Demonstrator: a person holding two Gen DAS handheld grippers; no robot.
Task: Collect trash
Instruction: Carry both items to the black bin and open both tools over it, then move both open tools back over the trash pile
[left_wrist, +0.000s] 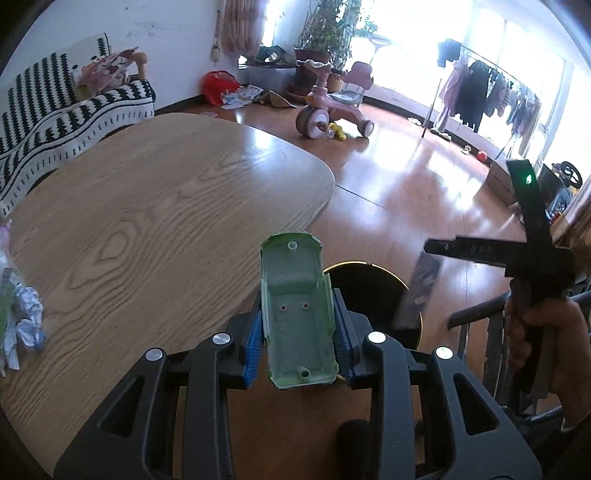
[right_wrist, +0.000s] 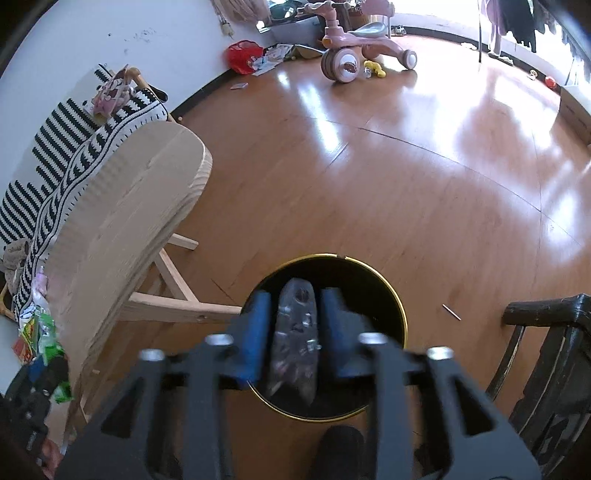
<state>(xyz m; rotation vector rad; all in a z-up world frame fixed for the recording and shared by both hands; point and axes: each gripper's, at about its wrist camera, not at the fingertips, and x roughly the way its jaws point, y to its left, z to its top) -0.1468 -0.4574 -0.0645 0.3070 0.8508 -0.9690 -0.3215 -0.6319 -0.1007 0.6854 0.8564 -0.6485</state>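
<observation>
Strong daylight from large windows (left_wrist: 436, 48) at far side of room, blown out to white in left wrist view. Broad glare patches on glossy brown wooden floor (right_wrist: 424, 155). Pale wood-grain oval surface (left_wrist: 147, 206) evenly lit, soft sheen at far edge. Heavy fisheye bending; dark vignette in corners of both views. Right wrist view: near black frame and blue-padded fingers (right_wrist: 255, 332) motion-blurred, grey crinkled wrapper (right_wrist: 295, 332) between them smeared. Left wrist view sharper; same wrapper streaked there.
</observation>
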